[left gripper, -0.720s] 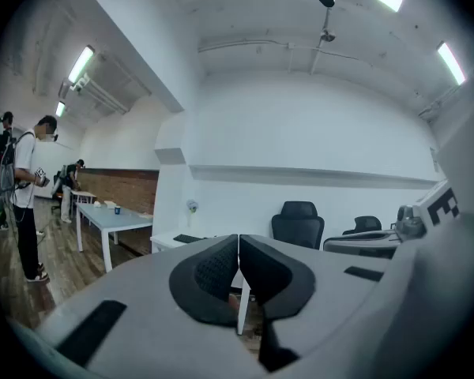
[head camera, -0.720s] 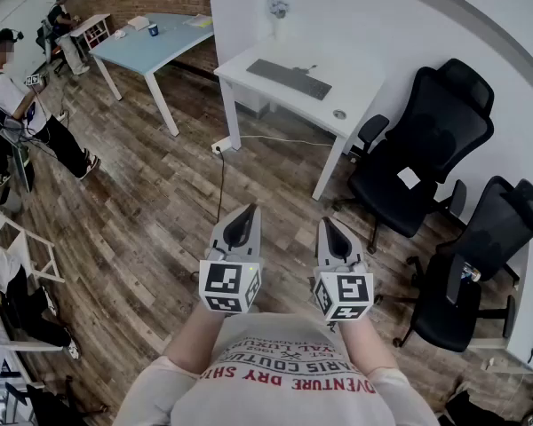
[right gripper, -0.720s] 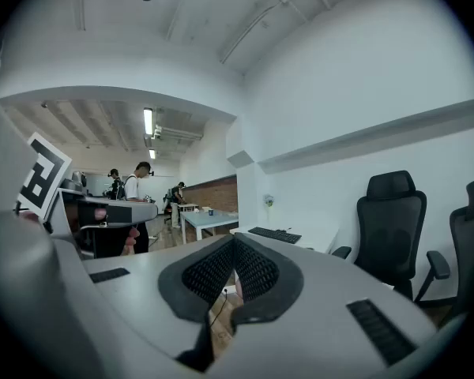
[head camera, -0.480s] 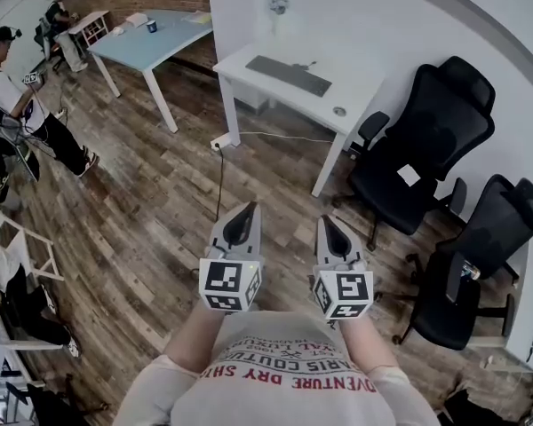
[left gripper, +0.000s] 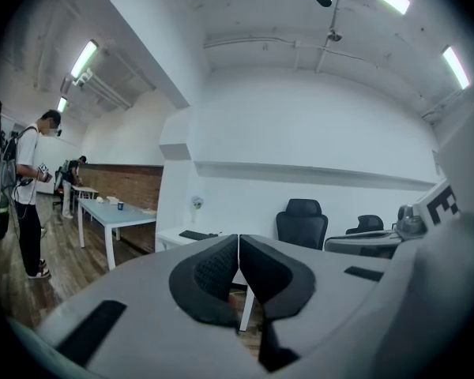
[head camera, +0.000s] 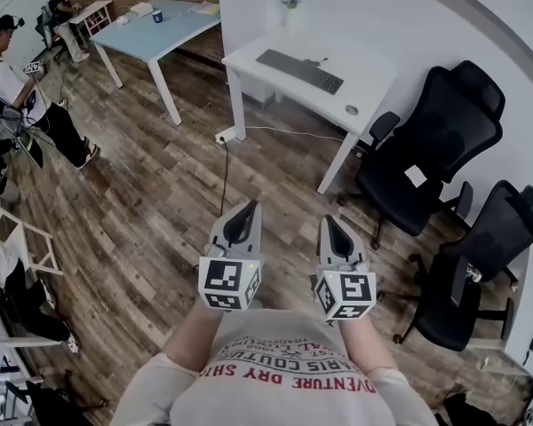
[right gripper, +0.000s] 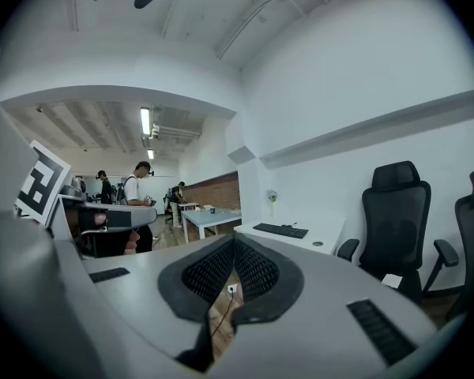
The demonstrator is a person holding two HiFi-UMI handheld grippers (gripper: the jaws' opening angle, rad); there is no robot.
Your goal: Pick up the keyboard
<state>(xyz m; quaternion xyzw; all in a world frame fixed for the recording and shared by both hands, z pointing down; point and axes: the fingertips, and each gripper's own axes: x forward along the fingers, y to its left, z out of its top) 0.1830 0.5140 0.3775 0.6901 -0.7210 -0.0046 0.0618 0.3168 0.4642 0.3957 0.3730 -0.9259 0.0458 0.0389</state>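
Observation:
A dark keyboard [head camera: 299,70] lies on a white desk [head camera: 377,71] against the far wall, well ahead of both grippers. It also shows small in the left gripper view as the keyboard [left gripper: 197,234] and in the right gripper view as the keyboard [right gripper: 280,230]. My left gripper [head camera: 246,207] and right gripper [head camera: 325,220] are held side by side in front of the person's chest, over the wooden floor. Both point level toward the desk. The left gripper [left gripper: 238,239] has its pads pressed together with nothing between them, and so does the right gripper [right gripper: 234,239].
Black office chairs [head camera: 435,140] [head camera: 493,238] stand right of the desk. A blue table [head camera: 164,29] is at the back left. A person [head camera: 27,96] stands at the left. A power strip with a cable [head camera: 224,136] lies on the floor by the desk leg.
The desk and chairs have shifted slightly right in the head view. Both grippers keep their place and stay shut.

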